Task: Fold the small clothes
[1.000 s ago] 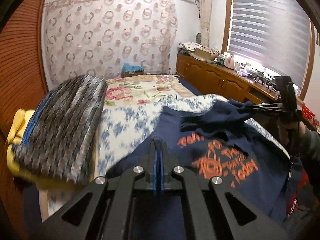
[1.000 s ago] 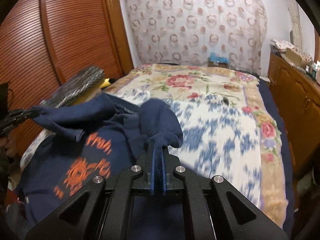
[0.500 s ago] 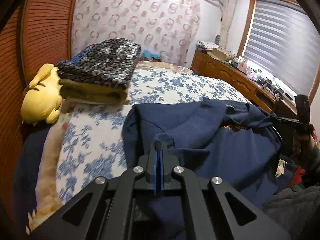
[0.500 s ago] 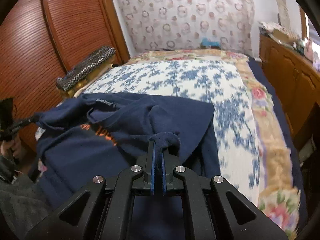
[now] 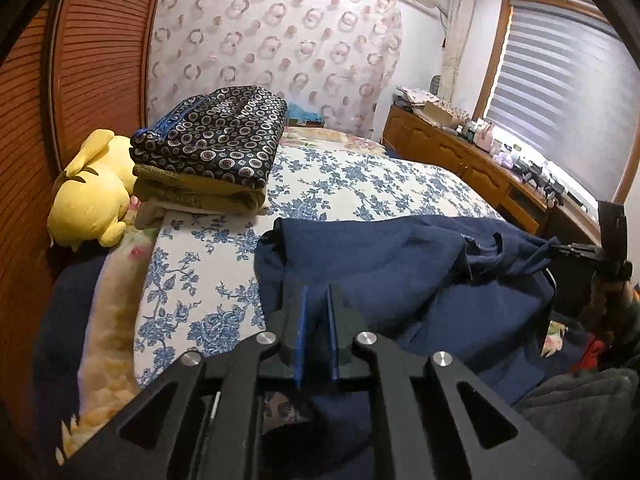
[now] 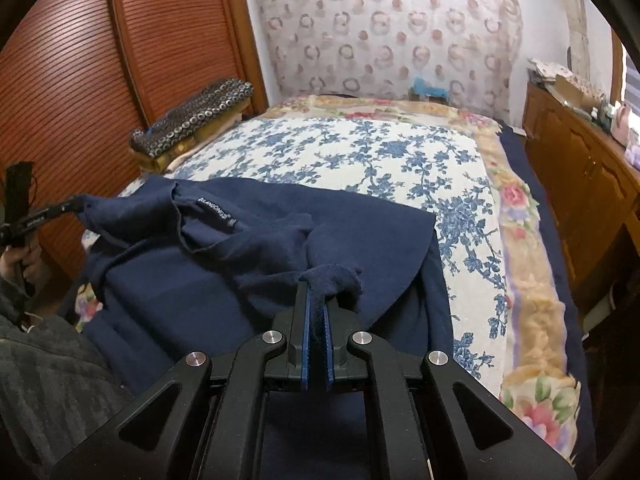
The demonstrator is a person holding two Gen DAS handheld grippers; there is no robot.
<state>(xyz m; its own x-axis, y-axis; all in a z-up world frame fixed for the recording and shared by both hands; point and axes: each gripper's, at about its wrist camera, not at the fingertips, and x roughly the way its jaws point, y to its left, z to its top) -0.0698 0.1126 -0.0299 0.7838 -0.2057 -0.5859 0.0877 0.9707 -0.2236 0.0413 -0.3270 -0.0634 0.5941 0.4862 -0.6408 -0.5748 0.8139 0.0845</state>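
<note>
The navy T-shirt lies rumpled across the near end of the bed, back side up with the neck label showing, its bulk from 9 to 12 o'clock of the right hand-held gripper. That gripper is pinching a bunched corner of the cloth. The left hand-held gripper has just been opening: its jaws stand slightly apart over the shirt, with cloth below but nothing pressed between the pads. The shirt looks light, soft and limp, so it should drape and crease freely; hems and shoulder seams seem the best holds. The flowered bedspread toward 12 o'clock is open room. The folded blanket stack and yellow plush toy crowd 10 o'clock, and the bed's edge drops off near the person.
</note>
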